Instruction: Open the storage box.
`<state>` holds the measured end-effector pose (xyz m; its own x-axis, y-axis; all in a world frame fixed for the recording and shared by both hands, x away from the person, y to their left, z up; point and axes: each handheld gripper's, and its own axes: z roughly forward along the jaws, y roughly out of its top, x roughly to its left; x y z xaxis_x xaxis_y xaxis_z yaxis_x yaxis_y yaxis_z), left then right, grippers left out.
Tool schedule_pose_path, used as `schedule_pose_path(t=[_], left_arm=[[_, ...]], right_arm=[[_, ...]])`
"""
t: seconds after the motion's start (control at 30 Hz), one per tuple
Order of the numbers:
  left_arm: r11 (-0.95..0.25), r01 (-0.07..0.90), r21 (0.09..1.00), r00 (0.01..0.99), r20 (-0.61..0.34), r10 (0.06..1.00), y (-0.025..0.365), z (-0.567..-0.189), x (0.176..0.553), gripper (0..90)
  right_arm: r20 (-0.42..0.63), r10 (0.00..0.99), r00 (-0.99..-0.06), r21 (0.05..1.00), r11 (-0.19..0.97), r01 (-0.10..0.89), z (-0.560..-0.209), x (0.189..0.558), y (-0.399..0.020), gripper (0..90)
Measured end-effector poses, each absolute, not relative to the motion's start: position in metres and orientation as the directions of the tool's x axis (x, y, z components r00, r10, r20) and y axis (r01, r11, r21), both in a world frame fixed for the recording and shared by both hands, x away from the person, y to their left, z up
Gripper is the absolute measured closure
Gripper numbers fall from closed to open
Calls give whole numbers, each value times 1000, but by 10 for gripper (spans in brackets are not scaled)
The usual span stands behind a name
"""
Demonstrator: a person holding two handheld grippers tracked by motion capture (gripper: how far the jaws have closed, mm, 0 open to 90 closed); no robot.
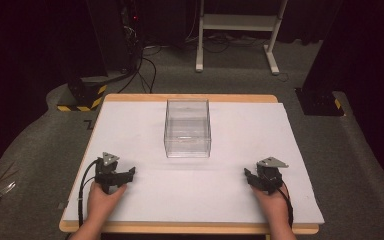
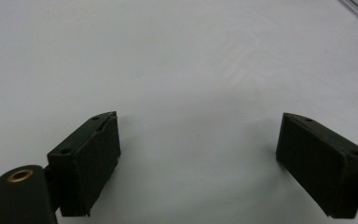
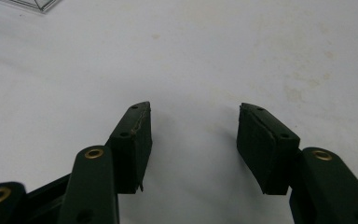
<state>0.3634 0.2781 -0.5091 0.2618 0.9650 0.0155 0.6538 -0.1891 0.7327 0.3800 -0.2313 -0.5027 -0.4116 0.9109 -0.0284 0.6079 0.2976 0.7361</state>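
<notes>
Both grippers, left [image 1: 130, 172] and right [image 1: 248, 174], jaws apart, gripping nothing, resting low on white sheet [image 1: 145, 125]. Clear box [image 1: 187, 128] upright mid-table, well apart, between them, empty by the look. Untouched; likely all work ahead.

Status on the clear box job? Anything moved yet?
Nothing looks done: the clear box stands upright mid-table on the white sheet, with nothing visible in it. In hand: nothing. The left gripper and right gripper rest near the front edge, jaws open over bare sheet, both apart from the box. Reaching for and handling the box is all left.
</notes>
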Motion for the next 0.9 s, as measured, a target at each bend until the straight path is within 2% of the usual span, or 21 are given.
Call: schedule_pose_path(t=[0.5,0.67,0.9], left_arm=[[-188,656,731,265,10,964,279,-509,364,141],[-187,656,731,265,9,964,279,-509,364,141],[-185,657,731,266,5,964,279,-509,364,140]], right_arm=[[-36,912,-408,737,300,606,-502,379,-230,449],[-79,905,-418,761,326,561,-501,374,-228,482],[-66,889,-453,797,320,512,-490,369,-224,495]])
